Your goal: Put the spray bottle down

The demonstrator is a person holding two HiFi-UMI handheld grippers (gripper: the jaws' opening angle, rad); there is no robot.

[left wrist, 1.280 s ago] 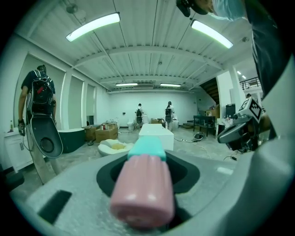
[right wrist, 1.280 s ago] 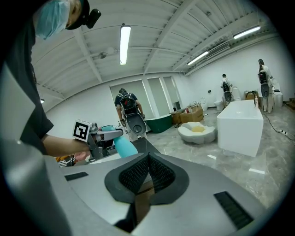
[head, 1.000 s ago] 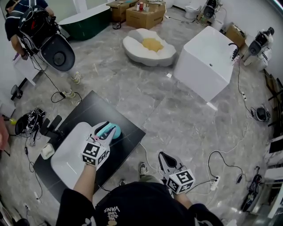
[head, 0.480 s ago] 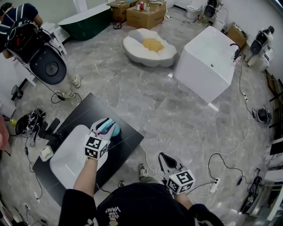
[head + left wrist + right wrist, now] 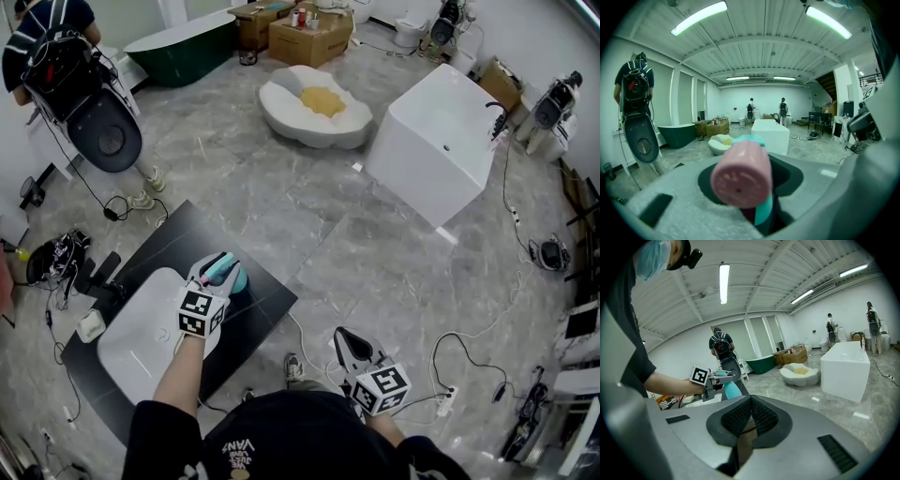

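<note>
A teal spray bottle (image 5: 231, 278) with a pink head sits between the jaws of my left gripper (image 5: 218, 273), which is shut on it. It hangs over the black counter (image 5: 258, 305), just beside the white sink basin (image 5: 136, 337). In the left gripper view the pink head (image 5: 740, 176) fills the middle, with the teal body (image 5: 762, 212) below it. The right gripper view shows the bottle (image 5: 731, 389) upright; its base is hidden, so contact with the counter is unclear. My right gripper (image 5: 348, 342) is shut and holds nothing, low at the right over the floor.
A small white block (image 5: 91, 325) lies at the counter's left end. On the floor stand a white bathtub (image 5: 431, 141), a shell-shaped white basin (image 5: 314, 108), a dark green tub (image 5: 183, 47) and boxes (image 5: 305, 33). A person with a backpack (image 5: 56, 56) stands far left. Cables (image 5: 469, 347) trail at the right.
My left gripper has sunk a little toward the counter with the bottle still in it. The right gripper stays much where it was. The person at the far left has shifted.
</note>
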